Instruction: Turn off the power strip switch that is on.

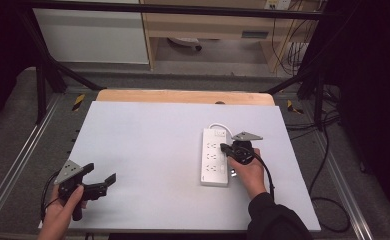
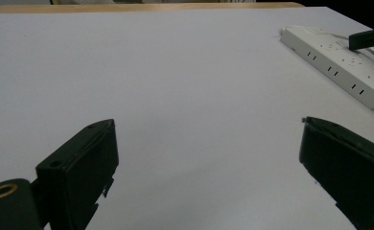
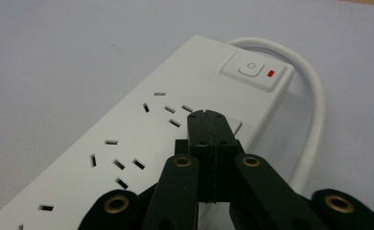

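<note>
I am holding the right gripper [image 3: 209, 117] with its jaws pressed fully together and nothing between them, the closed tip hovering over the white rectangular plastic power strip [image 1: 214, 156]. In the right gripper view, the strip is lying directly under and ahead of the tip. Its long axis is running from the near left toward the far right of that view. The square white rocker switch with the red indicator [image 3: 255, 71] is sitting at the far end, just beyond the tip and slightly to its right. I am judging that the coming move is a short push forward and down onto that switch, so the gap between tip and switch is the relation to watch.

I am keeping the left gripper [image 1: 99, 176] with its jaws spread wide and empty, resting low over the pale grey matte tabletop [image 1: 148, 150]. The strip is lying well apart from it, ahead and to its right in the left gripper view. The right hand is therefore the nearer one by far.

The strip's casing is looking smooth and hard, with rows of dark slotted sockets along its top. A thick white rounded cable [image 3: 314, 120] is looping out from the switch end, to the right of the closed jaws
</note>
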`<state>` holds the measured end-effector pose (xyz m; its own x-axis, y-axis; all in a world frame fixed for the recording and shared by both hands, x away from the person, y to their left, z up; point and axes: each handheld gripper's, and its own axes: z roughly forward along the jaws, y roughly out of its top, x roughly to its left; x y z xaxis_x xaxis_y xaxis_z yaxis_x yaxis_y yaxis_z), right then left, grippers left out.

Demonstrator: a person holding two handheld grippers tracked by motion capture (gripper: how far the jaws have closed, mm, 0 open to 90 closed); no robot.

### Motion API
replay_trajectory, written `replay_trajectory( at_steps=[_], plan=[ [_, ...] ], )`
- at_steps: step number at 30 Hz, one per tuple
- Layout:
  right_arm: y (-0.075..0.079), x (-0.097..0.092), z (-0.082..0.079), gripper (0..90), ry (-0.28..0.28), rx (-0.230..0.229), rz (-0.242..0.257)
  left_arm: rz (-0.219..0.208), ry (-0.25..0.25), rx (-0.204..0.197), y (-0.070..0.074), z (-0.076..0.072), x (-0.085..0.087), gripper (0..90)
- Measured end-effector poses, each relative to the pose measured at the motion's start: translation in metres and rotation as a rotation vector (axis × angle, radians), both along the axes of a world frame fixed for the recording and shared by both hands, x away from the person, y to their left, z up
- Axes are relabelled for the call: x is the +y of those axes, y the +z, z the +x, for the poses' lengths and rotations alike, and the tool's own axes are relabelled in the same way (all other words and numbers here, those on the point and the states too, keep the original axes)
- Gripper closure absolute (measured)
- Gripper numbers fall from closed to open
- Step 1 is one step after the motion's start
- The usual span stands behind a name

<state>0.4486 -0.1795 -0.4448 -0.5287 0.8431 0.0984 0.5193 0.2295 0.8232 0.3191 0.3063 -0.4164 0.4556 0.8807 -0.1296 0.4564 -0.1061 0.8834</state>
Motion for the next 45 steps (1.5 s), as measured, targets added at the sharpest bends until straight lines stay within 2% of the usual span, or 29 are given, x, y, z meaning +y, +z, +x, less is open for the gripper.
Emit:
replay_trajectory(
  at_steps=[15, 33, 38, 41, 42, 43, 44, 45],
  plan=[
    [0.002, 0.002, 0.003, 90.0, 0.0, -0.004, -0.016, 0.0, -0.002, 0.001, 0.0, 0.0, 0.0, 6.1],
    [0.007, 0.003, 0.003, 89.7, 0.003, -0.027, 0.011, 0.002, -0.002, 0.001, 0.0, 0.0, 0.0, 6.1],
    [0.009, 0.001, 0.004, 83.8, 0.001, -0.027, 0.027, 0.001, -0.002, 0.001, 0.0, 0.0, 0.0, 6.1],
    [0.011, 0.0, 0.004, 70.2, -0.014, -0.026, 0.05, 0.002, -0.001, 0.001, 0.0, 0.0, 0.0, 6.1],
    [0.011, 0.0, 0.004, 70.2, -0.014, -0.026, 0.05, 0.002, -0.001, 0.0, 0.0, 0.0, 0.0, 6.1],
    [0.011, 0.0, 0.004, 64.7, -0.018, -0.025, 0.056, 0.002, -0.001, 0.001, 0.0, 0.0, 0.0, 6.1],
    [0.013, -0.001, 0.005, 55.4, -0.031, -0.019, 0.067, 0.002, -0.001, 0.001, 0.0, 0.0, 0.0, 6.1],
    [0.013, -0.001, 0.005, 51.7, -0.035, -0.019, 0.065, 0.002, -0.001, 0.001, 0.0, 0.0, 0.0, 6.1]
  ],
)
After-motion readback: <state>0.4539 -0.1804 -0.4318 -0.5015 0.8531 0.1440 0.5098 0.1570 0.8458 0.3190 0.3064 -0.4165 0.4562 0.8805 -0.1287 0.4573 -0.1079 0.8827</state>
